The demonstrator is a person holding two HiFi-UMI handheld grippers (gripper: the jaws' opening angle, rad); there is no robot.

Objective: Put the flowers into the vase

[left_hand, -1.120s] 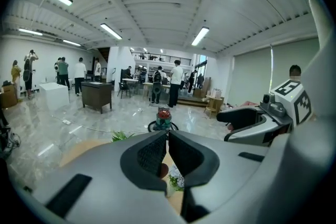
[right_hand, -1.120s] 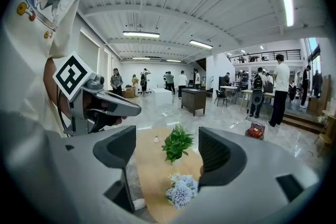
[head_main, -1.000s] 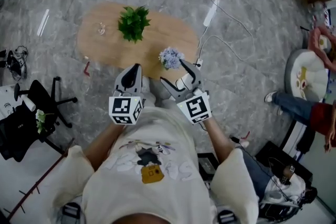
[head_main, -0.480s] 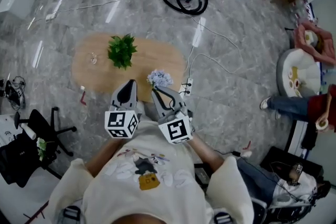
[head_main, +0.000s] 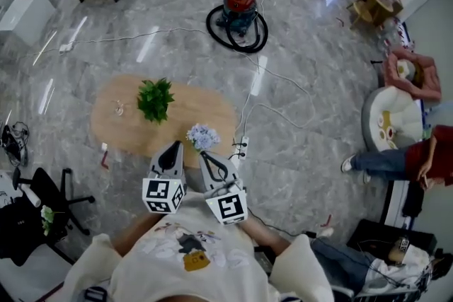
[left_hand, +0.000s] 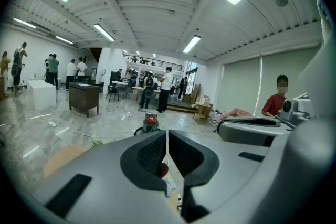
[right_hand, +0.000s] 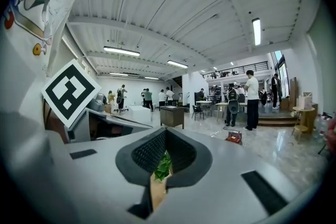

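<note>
Pale blue flowers (head_main: 203,136) faced blossom-up over the 4 o'clock edge of the oval wooden table (head_main: 120,134), stem hidden, axis unclear. They sat just past the right gripper (head_main: 204,155) tips at 12 o'clock; its jaws had just closed fully, no stem visible between them. Left gripper (head_main: 173,147) jaws were nearly together, empty; grey marble floor (head_main: 311,81) lay all round.

left claw (head_main: 174,147): jaws together, pointing 12 o'clock | right claw (head_main: 204,155): jaws just closed, nothing seen between, pointing 11 o'clock | claws side by side
</note>
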